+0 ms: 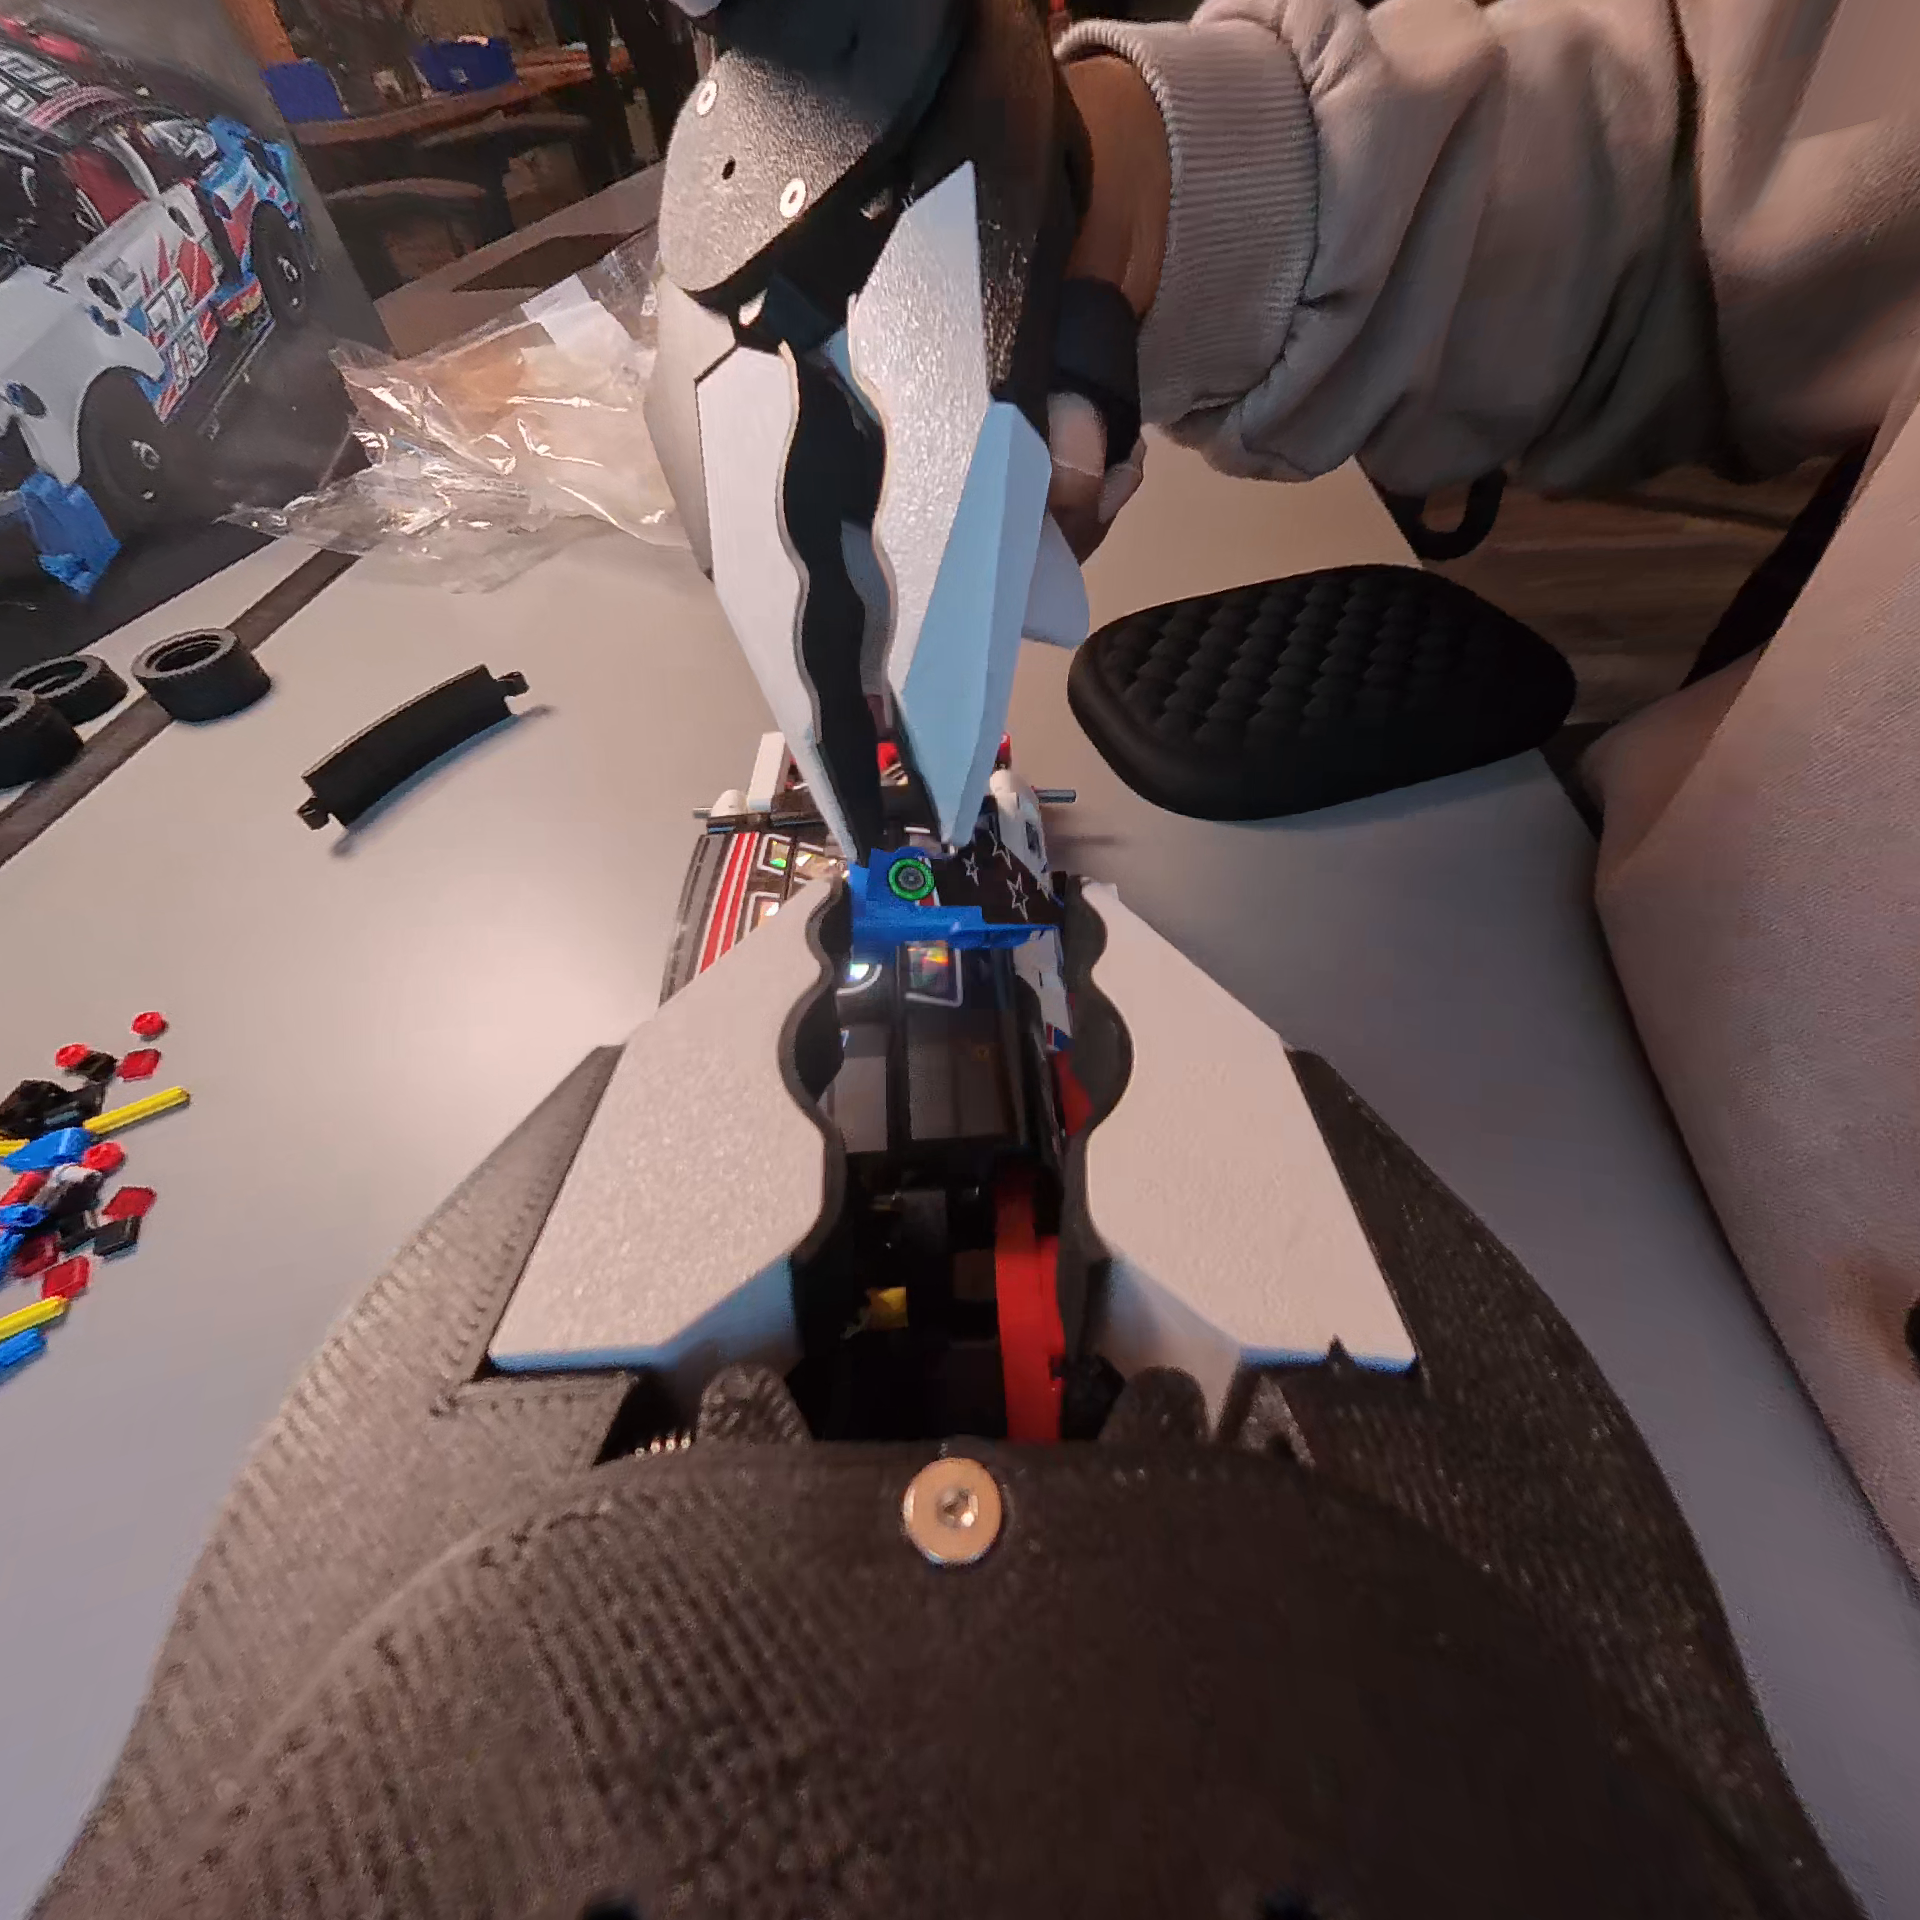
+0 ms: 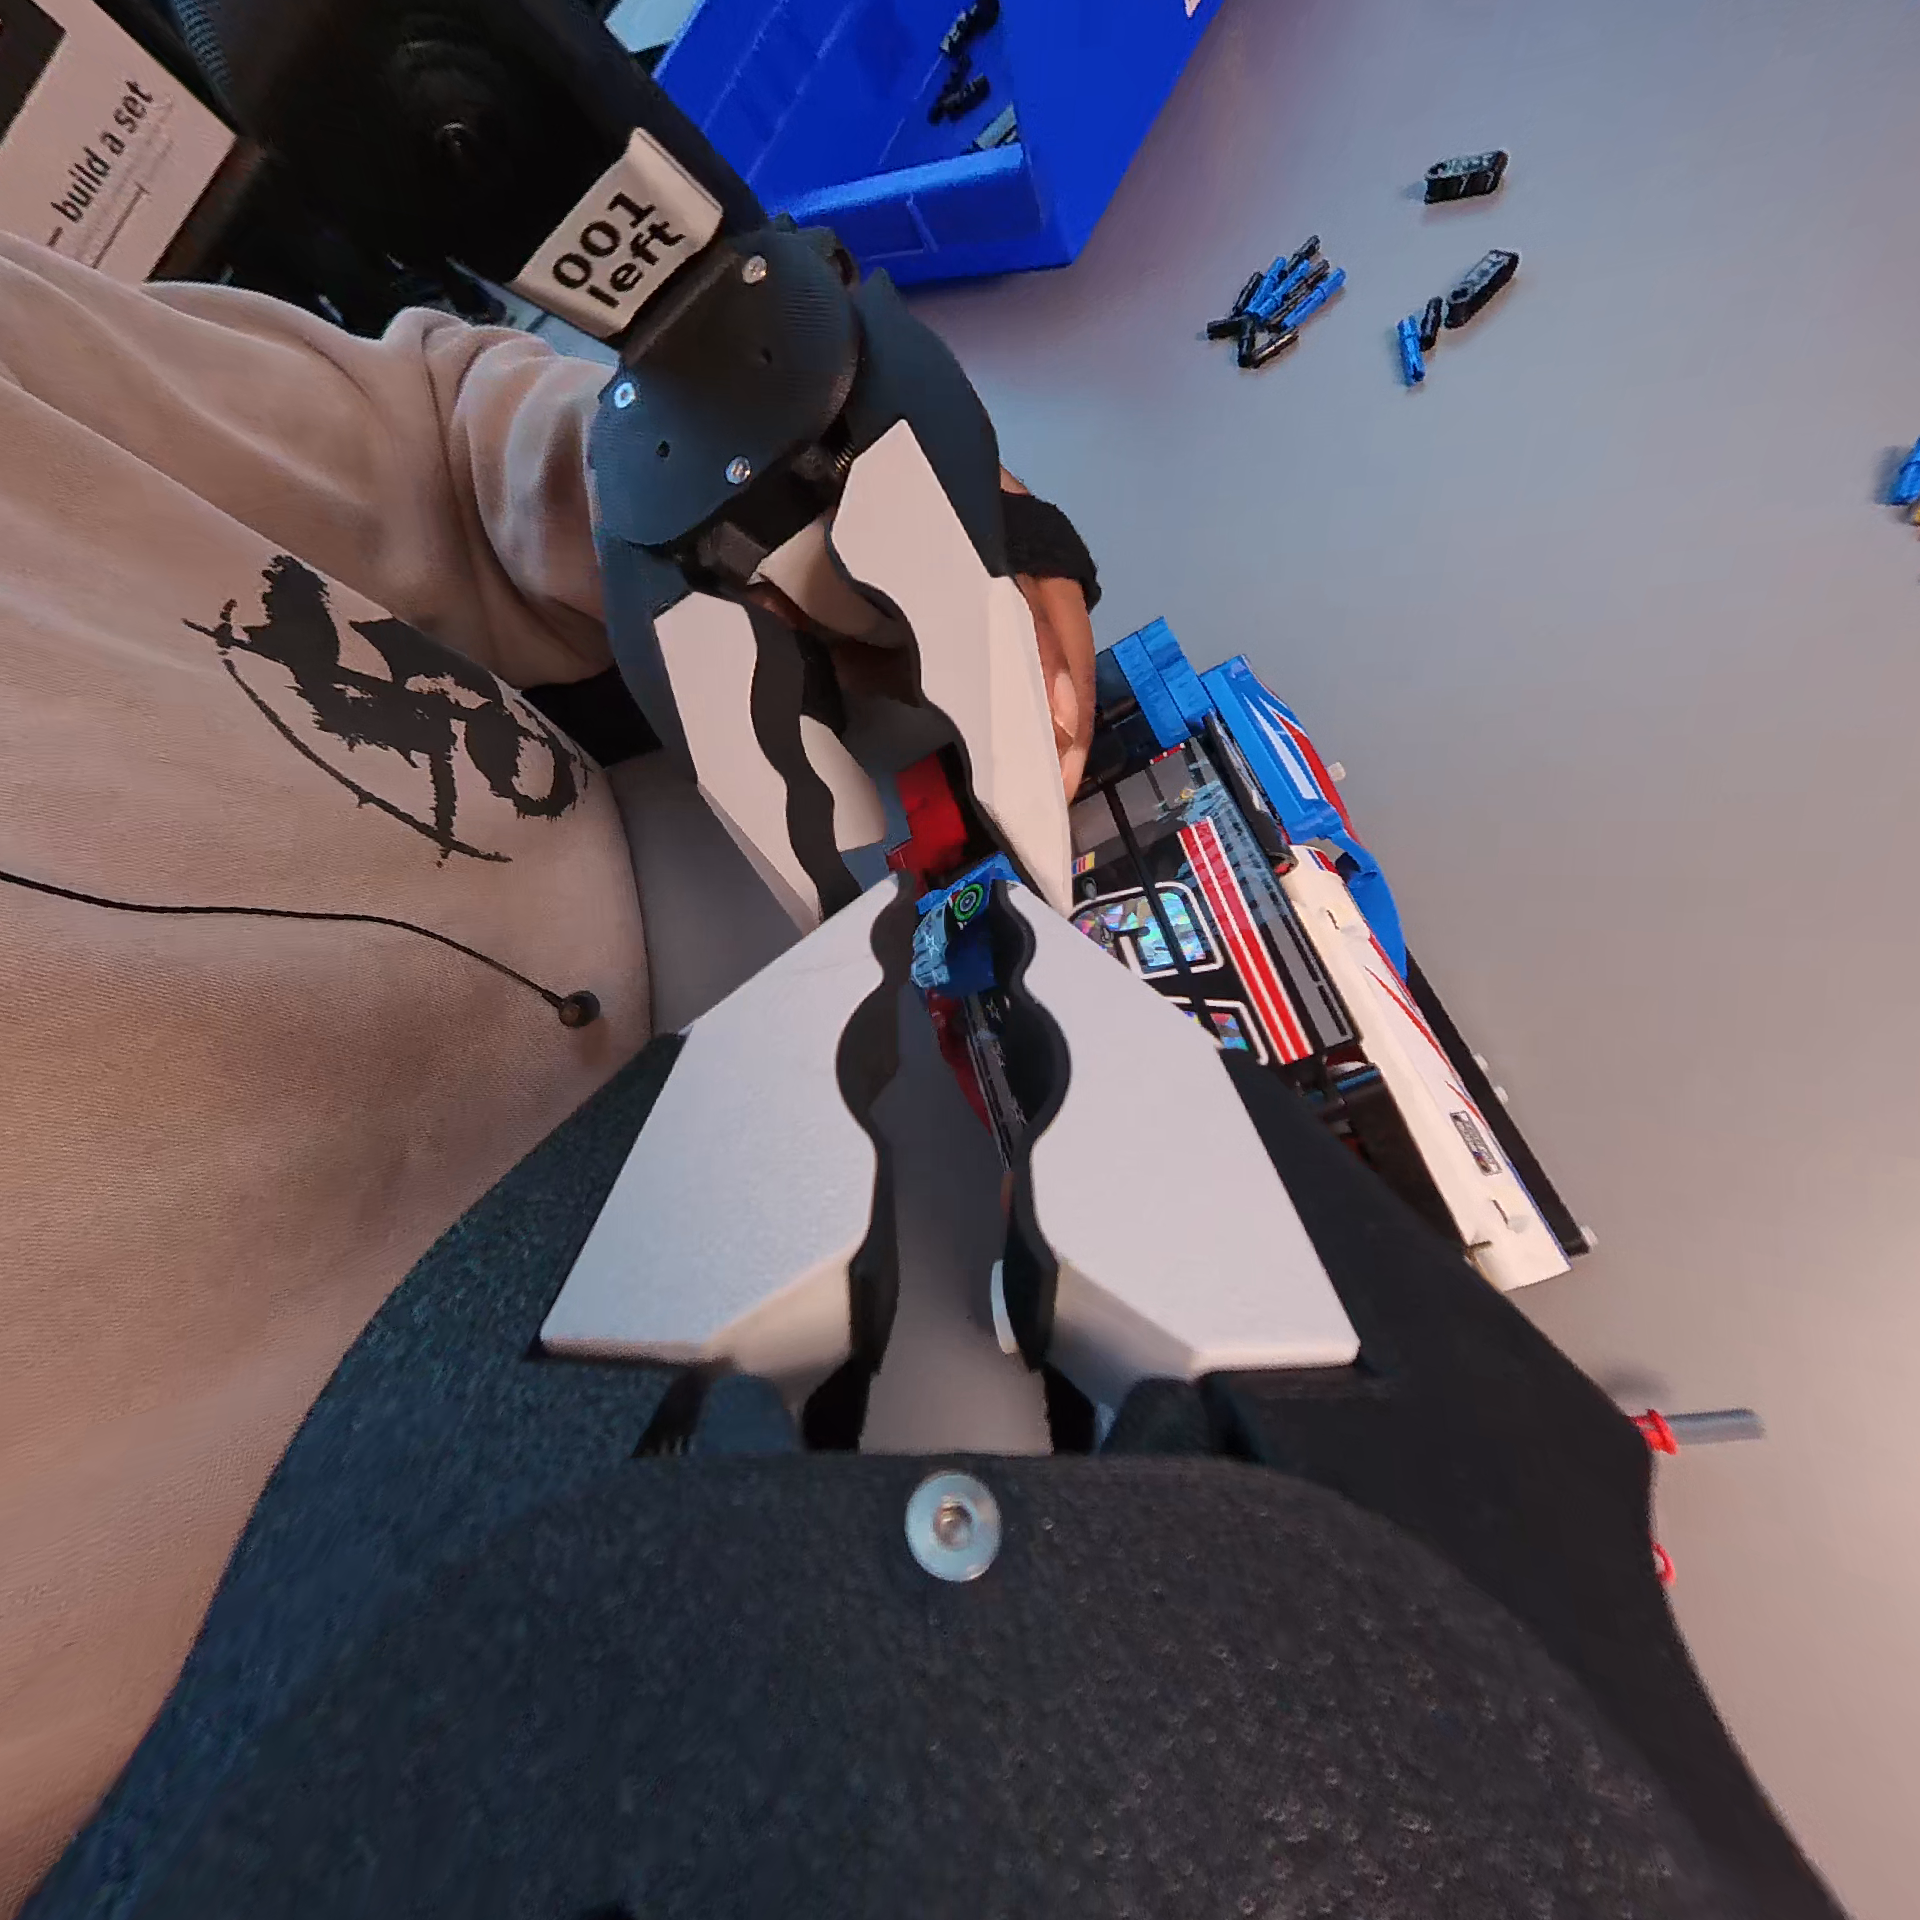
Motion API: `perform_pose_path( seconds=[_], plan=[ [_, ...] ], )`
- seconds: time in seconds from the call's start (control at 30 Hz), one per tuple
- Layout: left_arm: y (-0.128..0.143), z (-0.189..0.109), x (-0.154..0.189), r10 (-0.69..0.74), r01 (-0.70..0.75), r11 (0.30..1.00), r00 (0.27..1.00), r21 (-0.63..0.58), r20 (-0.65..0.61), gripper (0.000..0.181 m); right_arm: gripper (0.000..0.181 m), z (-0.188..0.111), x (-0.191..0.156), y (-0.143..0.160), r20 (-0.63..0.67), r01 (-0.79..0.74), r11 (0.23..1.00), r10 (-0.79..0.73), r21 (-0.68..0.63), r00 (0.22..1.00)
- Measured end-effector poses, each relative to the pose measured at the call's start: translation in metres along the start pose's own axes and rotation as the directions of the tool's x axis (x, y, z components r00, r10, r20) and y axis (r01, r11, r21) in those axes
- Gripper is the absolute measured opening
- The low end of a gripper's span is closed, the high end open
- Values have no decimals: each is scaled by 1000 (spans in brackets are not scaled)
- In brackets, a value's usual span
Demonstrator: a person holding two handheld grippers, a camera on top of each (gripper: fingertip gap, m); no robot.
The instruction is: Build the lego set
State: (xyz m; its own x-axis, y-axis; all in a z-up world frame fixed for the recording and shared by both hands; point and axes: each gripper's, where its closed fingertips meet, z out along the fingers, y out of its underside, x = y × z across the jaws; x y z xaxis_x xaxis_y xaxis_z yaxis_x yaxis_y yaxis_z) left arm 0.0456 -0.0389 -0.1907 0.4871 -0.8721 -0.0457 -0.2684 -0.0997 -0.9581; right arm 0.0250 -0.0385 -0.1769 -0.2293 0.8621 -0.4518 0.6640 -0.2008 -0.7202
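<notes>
Beyond the left gripper point(image 2: 914, 883), a blue bin point(image 2: 935, 135) holds a few black pieces. That gripper, bearing a white label, clasps the lego car point(image 2: 1278, 966) on the grey bench point(image 2: 1558, 727). The right gripper point(image 2: 951, 914), tip to tip with it, pinches a blue piece point(image 2: 961, 935) with a green-ringed sticker against the car.

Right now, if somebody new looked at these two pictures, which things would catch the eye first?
Most striking is the lego car, white with red and blue stripes, lying on the grey table. Both grippers meet over it: the right gripper pinches a small blue piece with a green ring at the car's edge, and the left gripper straddles the car body. Loose red, blue and yellow parts lie at the left.
</notes>
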Motion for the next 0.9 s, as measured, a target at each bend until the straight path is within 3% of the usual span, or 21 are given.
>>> perform_pose_path(
  seconds=[0.27,0.57,0.6,0.8,0.9],
  plan=[
    [-24,-12,10,-125,148,978,980,149,-155,39,16,-8,-20,-14,79,49,998,-52,39,995],
    [-37,-20,23,-109,163,964,963,211,-247,39,22,-15,-38,-17,139,103,993,-110,56,984],
    [-38,-21,26,-100,158,963,961,216,-257,39,31,-15,-34,-17,111,109,993,-114,50,987],
    [-39,-22,19,-46,85,971,984,223,-172,38,34,-27,-32,-19,72,133,988,-139,85,988],
    [-39,-22,6,26,-16,976,999,217,-42,39,33,-33,-26,-24,62,18,986,-29,166,998]
  ],
)
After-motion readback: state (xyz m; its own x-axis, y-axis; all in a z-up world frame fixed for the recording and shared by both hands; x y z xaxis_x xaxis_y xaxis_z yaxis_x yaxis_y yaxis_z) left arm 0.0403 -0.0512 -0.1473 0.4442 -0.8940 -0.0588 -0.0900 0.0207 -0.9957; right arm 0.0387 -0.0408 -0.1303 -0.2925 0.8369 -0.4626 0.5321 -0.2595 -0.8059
